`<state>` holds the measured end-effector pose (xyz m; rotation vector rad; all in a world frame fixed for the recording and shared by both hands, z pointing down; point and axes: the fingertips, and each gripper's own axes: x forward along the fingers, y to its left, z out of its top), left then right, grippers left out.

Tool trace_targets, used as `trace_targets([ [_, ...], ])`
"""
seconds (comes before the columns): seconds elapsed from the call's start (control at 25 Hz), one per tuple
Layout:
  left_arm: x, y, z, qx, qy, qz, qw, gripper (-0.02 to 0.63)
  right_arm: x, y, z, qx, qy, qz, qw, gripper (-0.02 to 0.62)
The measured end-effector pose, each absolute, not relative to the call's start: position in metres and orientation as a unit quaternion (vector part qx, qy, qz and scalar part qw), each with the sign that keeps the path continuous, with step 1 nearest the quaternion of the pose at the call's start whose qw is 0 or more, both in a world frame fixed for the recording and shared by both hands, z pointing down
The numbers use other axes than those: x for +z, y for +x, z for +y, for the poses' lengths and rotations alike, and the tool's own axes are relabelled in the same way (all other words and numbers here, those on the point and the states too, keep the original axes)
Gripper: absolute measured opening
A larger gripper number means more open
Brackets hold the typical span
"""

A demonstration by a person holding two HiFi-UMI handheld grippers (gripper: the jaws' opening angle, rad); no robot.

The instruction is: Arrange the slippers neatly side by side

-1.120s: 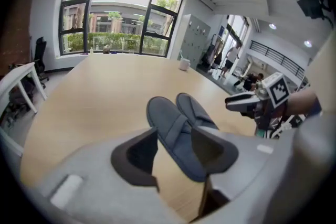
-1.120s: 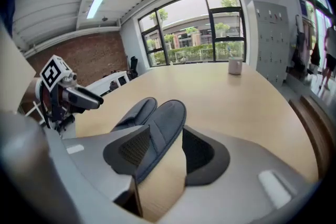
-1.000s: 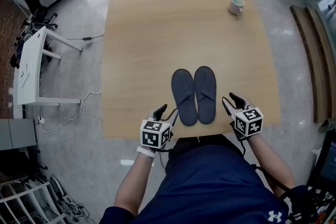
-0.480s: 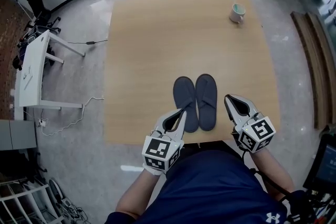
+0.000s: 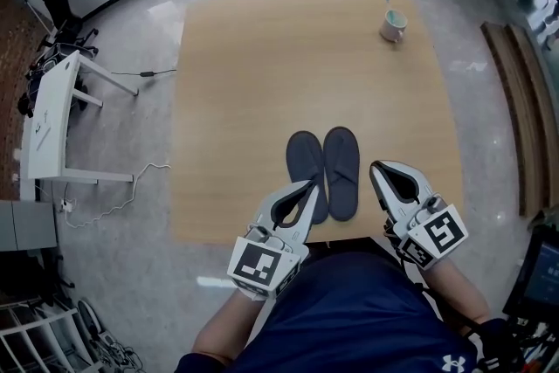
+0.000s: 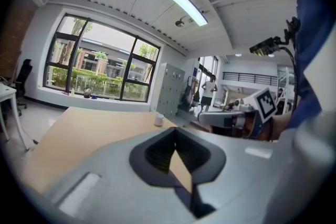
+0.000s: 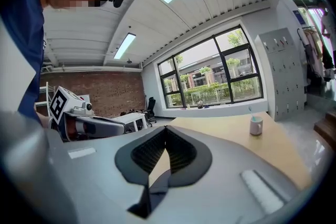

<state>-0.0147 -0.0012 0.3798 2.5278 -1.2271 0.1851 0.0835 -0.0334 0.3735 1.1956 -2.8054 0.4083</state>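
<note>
Two dark grey fabric slippers [image 5: 341, 175] lie paired; the clenched, empty left gripper [image 5: 307, 185] and right gripper [image 5: 377, 167], close by, could knock them askew.

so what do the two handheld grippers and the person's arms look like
The left gripper and right gripper match. Both have pale grey wedge-shaped tongs with black ribbed pads set around a dark opening. Each carries a white cube printed with black square markers. The person wears a navy short-sleeved shirt with a small white logo.
</note>
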Motion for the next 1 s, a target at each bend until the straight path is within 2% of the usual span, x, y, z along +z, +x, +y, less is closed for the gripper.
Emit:
trace_targets([
  [1.0, 0.397, -0.023, -0.005, 0.085, 0.88, -0.435, 0.172, 0.005, 0.37, 0.071, -0.038, 0.132, 0.392, -0.91, 0.044, 0.011],
])
